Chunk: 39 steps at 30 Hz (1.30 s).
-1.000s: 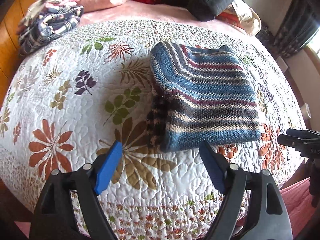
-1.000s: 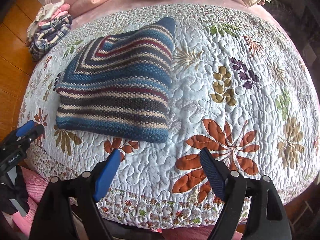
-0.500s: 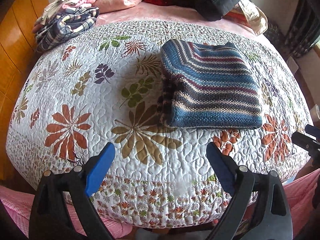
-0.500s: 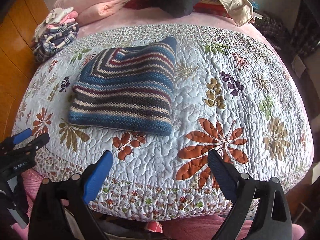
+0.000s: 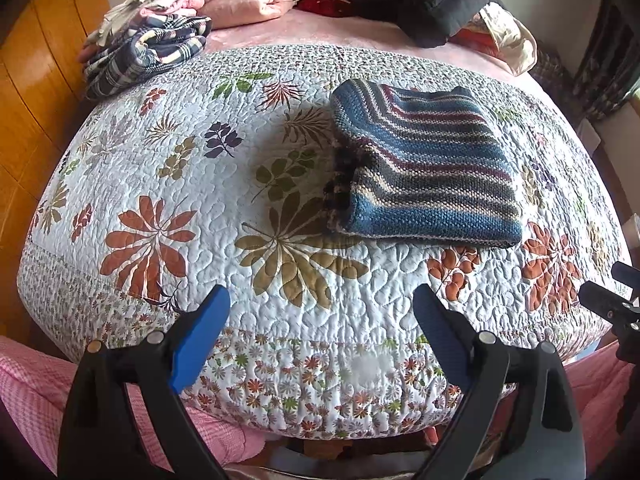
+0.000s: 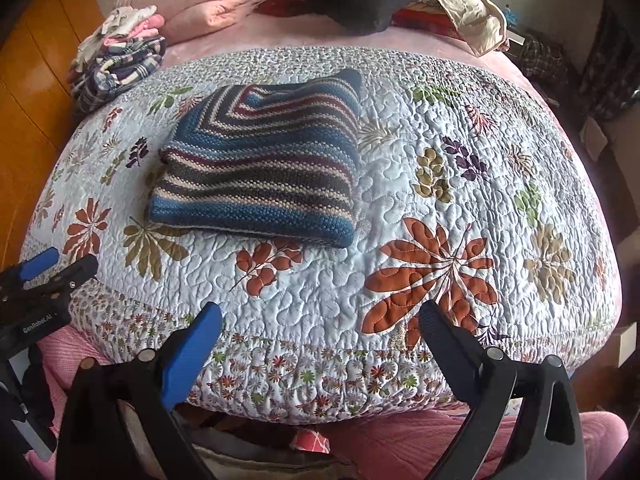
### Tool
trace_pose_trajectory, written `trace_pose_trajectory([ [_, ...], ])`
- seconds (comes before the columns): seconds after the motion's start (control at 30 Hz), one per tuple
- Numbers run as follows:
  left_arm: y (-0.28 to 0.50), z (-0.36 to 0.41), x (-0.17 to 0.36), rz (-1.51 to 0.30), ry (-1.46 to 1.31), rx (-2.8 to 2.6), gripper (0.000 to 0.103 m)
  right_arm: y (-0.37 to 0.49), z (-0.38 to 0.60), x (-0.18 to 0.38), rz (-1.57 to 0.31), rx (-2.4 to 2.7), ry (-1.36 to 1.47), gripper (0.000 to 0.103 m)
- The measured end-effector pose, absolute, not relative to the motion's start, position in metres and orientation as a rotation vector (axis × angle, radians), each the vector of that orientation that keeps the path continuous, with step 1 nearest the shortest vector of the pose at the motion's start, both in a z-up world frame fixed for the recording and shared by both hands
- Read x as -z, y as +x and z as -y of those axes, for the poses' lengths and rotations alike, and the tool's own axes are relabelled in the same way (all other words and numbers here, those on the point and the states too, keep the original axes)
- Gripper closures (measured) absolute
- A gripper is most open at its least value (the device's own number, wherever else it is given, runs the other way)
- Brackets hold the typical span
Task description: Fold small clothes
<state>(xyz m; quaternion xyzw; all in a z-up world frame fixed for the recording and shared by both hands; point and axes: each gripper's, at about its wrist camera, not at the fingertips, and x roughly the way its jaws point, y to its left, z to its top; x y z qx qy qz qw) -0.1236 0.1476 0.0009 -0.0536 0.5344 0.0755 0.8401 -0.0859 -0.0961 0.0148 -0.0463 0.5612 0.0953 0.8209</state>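
Both my claws have drawn back toward the near edge of the bed since a second ago, so the whole quilt shows now and the sweater looks further away.

Largest is the white quilted bedspread with printed leaves and flowers point(image 5: 168, 168), which covers the bed up to the pink sheet behind. On it lies the blue, maroon and cream striped knitted sweater point(image 5: 428, 176), folded into a thick rectangle and resting flat, a little right of the middle in the left view. At the far left corner sits a bundle of navy plaid cloth point(image 5: 144, 56), well apart from the sweater, and it looks not yet folded.

My left claw point(image 5: 322, 332) is spread wide and holds nothing. My right claw point(image 6: 320, 340) is also spread and empty, hovering over the flowered border.

I judge this fold finished. The risk is in the next move: the knit is heavy and loose, so if I pinch only the top layer to shift it, the fold can open again. Also, reaching across for the plaid bundle, a claw can drag the sweater's dark cuffs point(image 5: 340, 188) at its left side.
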Motion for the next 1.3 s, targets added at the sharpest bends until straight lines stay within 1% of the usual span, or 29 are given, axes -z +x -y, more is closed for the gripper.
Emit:
trace_pose_trajectory([
  [0.53, -0.129, -0.136, -0.004, -1.106, -0.056, -0.157, 0.011, -0.084, 0.095, -0.023, -1.154, -0.17, -0.098, 0.004],
  [1.3, -0.118, -0.127, 0.0, -1.12, -0.043, -0.151, 0.011, -0.075, 0.101, -0.018, -1.177, -0.155, -0.072, 0.004],
])
